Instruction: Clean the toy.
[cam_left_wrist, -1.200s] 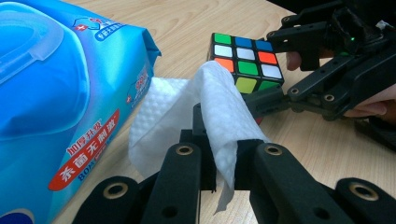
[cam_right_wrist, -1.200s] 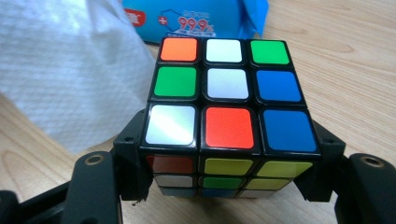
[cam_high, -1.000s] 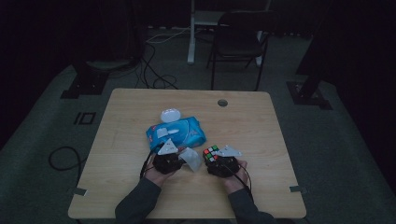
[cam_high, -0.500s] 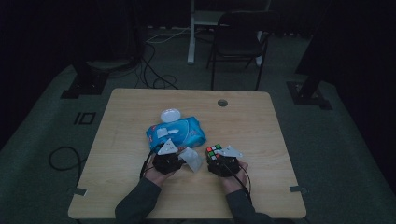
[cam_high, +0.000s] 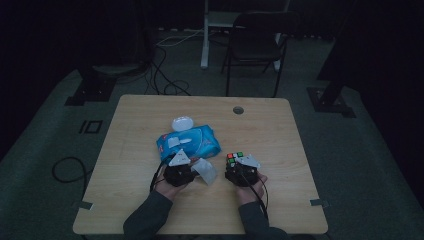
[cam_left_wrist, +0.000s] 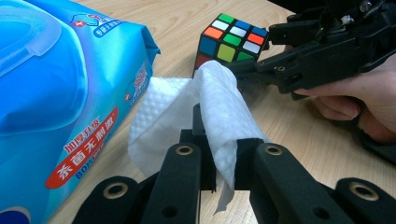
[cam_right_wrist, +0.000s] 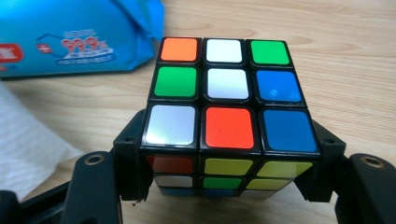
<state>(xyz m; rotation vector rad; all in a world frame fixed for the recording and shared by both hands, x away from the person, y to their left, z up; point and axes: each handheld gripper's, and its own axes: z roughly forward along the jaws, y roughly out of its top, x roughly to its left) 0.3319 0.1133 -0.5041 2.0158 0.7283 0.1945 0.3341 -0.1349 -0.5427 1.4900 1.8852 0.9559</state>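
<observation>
A scrambled puzzle cube sits between the jaws of my right gripper, which is shut on its two sides just above the wooden table. The cube also appears in the left gripper view, with the right gripper reaching in from the right. My left gripper is shut on a white wet wipe, whose free end drapes forward toward the cube. From above, the left gripper and the wipe lie left of the cube and the right gripper.
A blue pack of wet wipes lies just beyond the left gripper, its white lid at the far end. The pack fills the left of the left gripper view. A chair and cables are on the floor behind the table.
</observation>
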